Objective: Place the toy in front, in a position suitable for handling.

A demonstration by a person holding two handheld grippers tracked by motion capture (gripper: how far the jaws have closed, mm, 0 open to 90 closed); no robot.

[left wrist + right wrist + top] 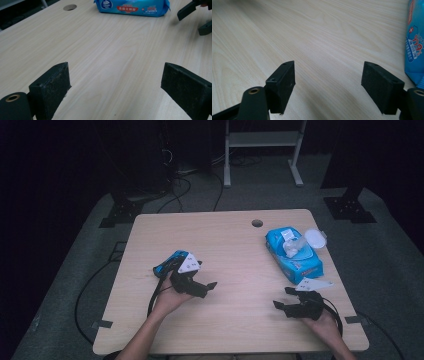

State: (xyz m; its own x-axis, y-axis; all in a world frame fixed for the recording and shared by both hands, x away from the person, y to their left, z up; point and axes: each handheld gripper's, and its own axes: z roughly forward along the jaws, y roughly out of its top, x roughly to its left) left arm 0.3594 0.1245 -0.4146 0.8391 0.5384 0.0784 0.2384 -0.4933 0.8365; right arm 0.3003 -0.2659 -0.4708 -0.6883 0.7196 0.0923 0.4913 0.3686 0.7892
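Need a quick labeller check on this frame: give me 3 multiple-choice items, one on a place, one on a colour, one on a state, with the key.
1. Where does the wipes pack lie on the table?
A. far right part
B. near left corner
C. centre

2. What colour is the pack?
A. red
B. blue
C. green

3. How do the left tongs and right tongs stand?
A. both shut on the pack
B. left shut, right open
C. both open, holding nothing

Key:
1 A, the high view shows it by the right edge, past the right tongs.
2 B, its wrapper is blue in all three views.
3 C, each gripper view shows bare wood between parted jaws.
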